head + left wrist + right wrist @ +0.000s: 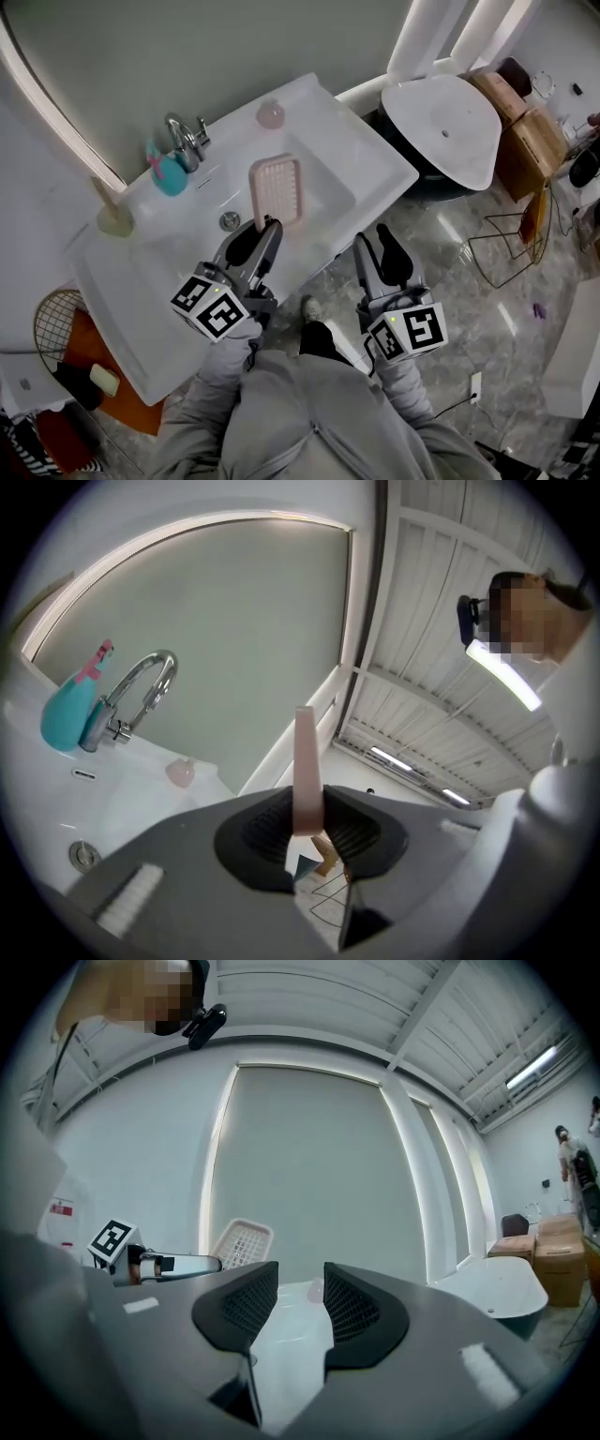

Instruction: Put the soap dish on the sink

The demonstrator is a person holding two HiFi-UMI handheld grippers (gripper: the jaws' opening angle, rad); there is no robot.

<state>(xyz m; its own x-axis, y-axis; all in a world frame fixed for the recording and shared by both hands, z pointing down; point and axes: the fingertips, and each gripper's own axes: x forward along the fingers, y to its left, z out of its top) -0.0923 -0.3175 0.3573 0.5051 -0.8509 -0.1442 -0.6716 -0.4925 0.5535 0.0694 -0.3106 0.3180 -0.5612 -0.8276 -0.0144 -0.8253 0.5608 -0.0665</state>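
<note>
The pink slotted soap dish (276, 189) hangs over the basin of the white sink (370, 155), and my left gripper (267, 225) is shut on its near edge. In the left gripper view the dish (305, 761) stands edge-on and upright, pinched between the black pads of the left gripper (305, 832). My right gripper (380, 242) hovers off the sink's front right edge, open and empty. The right gripper view shows a gap between the pads of the right gripper (300, 1312), with the dish (242, 1241) to the left.
A chrome faucet (187, 139), a teal bottle (169, 173), a small pink object (271, 114) and a pale dispenser (114, 217) stand along the sink's back. The drain (230, 220) lies in the basin. A white bathtub (450, 127), cardboard boxes (520, 122) and a wire rack (511, 244) are at the right.
</note>
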